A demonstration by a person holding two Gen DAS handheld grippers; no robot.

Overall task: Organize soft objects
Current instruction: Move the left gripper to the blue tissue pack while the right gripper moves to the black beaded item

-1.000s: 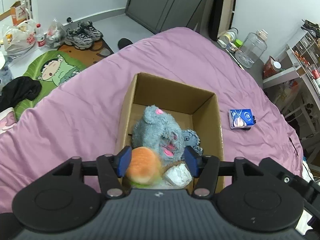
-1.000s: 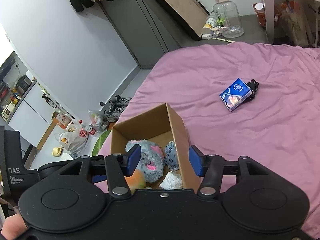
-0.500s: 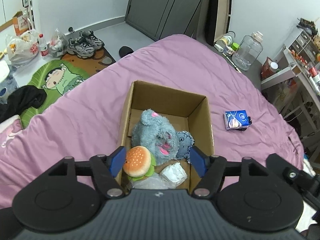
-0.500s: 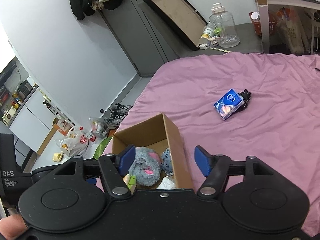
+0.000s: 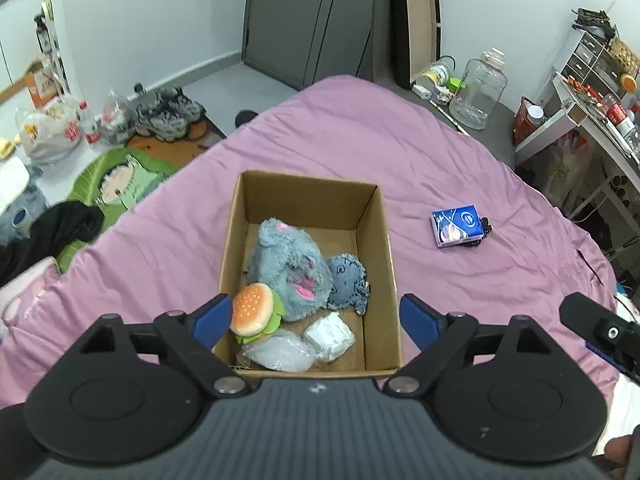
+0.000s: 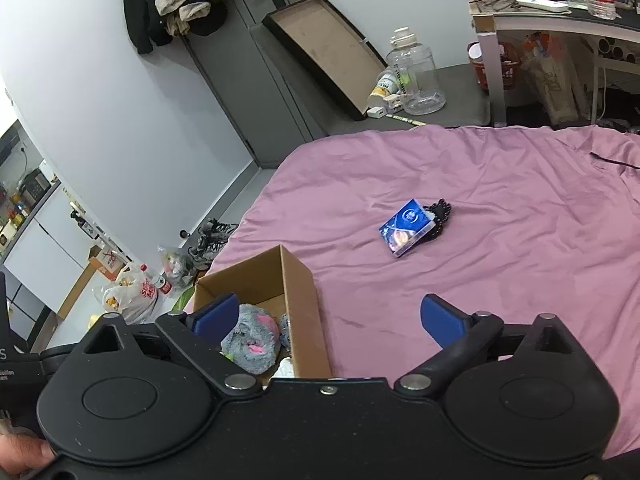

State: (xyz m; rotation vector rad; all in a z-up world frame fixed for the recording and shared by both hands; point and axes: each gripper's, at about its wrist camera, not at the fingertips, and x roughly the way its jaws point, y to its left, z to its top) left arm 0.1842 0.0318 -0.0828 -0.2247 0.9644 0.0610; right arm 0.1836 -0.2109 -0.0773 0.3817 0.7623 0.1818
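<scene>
An open cardboard box (image 5: 383, 248) (image 6: 304, 300) stands on the purple bed. Inside lie a grey plush toy (image 5: 292, 268) (image 6: 250, 344), a smaller blue-grey plush (image 5: 348, 280), a plush hamburger (image 5: 254, 307), a clear plastic bag (image 5: 280, 354) and a white folded pack (image 5: 330, 336). My left gripper (image 5: 316, 318) hangs above the box's near end, its jaws opening wide, nothing pressed between them. My right gripper (image 6: 328, 320) hovers over the box's right wall, jaws also opening and empty.
A blue packet (image 5: 456, 224) (image 6: 408, 232) with a black item beside it lies on the bedspread (image 5: 160, 248) right of the box. Off the bed are shoes (image 5: 168, 114), bags, a green mat (image 5: 120, 184), a large clear jar (image 5: 478, 96) and a cluttered desk (image 6: 552, 12).
Both grippers' jaws spread wider and both drew back and up from the box. The hamburger plush left the left gripper's jaws and now rests in the box.
</scene>
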